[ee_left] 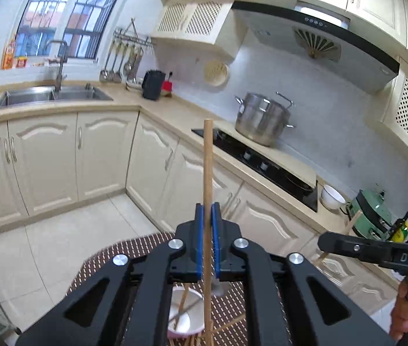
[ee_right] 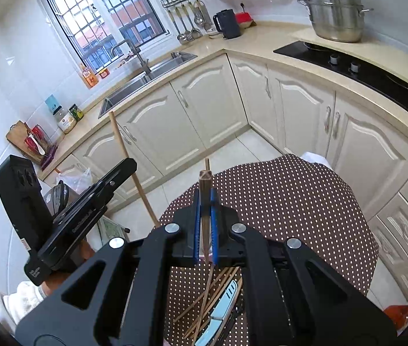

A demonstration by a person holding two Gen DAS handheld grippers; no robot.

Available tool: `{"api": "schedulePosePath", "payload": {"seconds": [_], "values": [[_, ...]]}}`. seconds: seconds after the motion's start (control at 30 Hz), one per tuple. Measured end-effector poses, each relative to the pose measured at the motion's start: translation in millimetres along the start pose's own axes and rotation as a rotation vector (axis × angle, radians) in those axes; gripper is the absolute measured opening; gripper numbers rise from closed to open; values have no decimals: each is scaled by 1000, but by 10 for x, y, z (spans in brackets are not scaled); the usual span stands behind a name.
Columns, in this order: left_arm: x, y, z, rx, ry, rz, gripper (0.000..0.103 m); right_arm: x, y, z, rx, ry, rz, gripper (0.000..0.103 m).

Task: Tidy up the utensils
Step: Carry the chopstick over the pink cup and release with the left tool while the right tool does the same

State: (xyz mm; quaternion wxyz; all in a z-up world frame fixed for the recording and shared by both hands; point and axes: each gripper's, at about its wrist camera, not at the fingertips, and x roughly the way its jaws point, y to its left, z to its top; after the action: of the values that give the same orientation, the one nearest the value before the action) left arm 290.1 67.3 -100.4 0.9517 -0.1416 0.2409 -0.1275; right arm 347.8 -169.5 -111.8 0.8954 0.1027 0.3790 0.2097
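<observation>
The left hand-held gripper [ee_left: 209, 222], black with blue pads, is clamped on a long round pale wooden stick [ee_left: 207, 173], which passes between the closed pads and rises straight ahead of them, its blunt tip showing against the black glass hob [ee_left: 261, 164]. Below the pads the same stick runs down past a pink-rimmed white bowl [ee_left: 185, 314] that holds a few thin utensils; the bowl sits on a round bench covered in a brown cloth with pale dots [ee_left: 134, 250]. More loose wooden chopsticks [ee_left: 230, 324] lie on the cloth just beside the bowl.

The right hand-held gripper [ee_right: 205, 201], of the same black-and-blue make, is closed on a dark square-ended wooden chopstick [ee_right: 205, 193], its cut end standing just beyond the fingertips and its taper running back down between the pads. Under this gripper a heap of brown wooden chopsticks [ee_right: 204, 297] lies crossed on the dotted cloth, beside a pale blue and white flat-handled utensil [ee_right: 221, 308]. To its left, the other gripper holds its pale stick aloft, with a hand and a white sleeve [ee_right: 28, 294] under it.

Behind them are cream cabinet doors [ee_right: 204, 101], a steel sink [ee_left: 51, 95] under a barred window [ee_right: 103, 20], and a lidded steel stockpot [ee_left: 261, 118] beside the hob.
</observation>
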Motion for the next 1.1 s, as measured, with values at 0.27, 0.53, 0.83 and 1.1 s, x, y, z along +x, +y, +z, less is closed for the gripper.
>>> {"api": "schedulePosePath", "payload": {"seconds": [0.27,0.53,0.83,1.1], "values": [[340,-22,-43,73,-31,65,5,73,-15,106,-7,-5,-3,6],[668,51,-169,92,-9,89,5,122,-43,172,0,5,13,6],[844,208,-447,72,63,107,5,140,2,272,-7,1,25,6],[822,300,-624,46,106,115,5,218,71,293,-35,15,23,6]]}}
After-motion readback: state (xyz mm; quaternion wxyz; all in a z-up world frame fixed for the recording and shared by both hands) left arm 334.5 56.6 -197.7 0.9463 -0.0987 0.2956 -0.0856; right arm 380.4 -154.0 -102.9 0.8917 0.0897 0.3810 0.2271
